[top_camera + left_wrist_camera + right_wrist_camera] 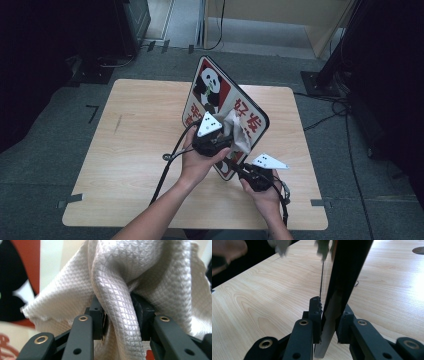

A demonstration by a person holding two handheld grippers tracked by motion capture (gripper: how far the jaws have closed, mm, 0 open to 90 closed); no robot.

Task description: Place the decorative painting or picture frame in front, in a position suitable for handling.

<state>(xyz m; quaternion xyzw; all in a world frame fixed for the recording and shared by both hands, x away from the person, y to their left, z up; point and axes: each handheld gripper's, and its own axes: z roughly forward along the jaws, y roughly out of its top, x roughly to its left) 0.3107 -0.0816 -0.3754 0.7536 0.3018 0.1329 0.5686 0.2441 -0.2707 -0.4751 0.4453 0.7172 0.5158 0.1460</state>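
- Your left gripper has its fingers clamped on a fold of white cloth. The left gripper view shows a woven diamond texture on the cloth and the fold pinched between the two black pads.
- In the high view, the cloth rests against the printed face of the sign board, near the middle of the board.
- Your right gripper has its fingers clamped on the lower edge of the sign board. The right gripper view shows the thin dark panel edge-on between the pads.
- The sign board is held tilted up off the worktop, with its lower corner at your right gripper and its upper corner pointing away from you.
- Printed content on the sign board: a panda graphic on a red field in the upper section, and large red Chinese characters on a pale field to its right. More red characters sit at the left edge, partly hidden by your left gripper; the individual characters cannot be read with certainty.
- A dark border runs around the board outline.
- The worktop is light wood grain.
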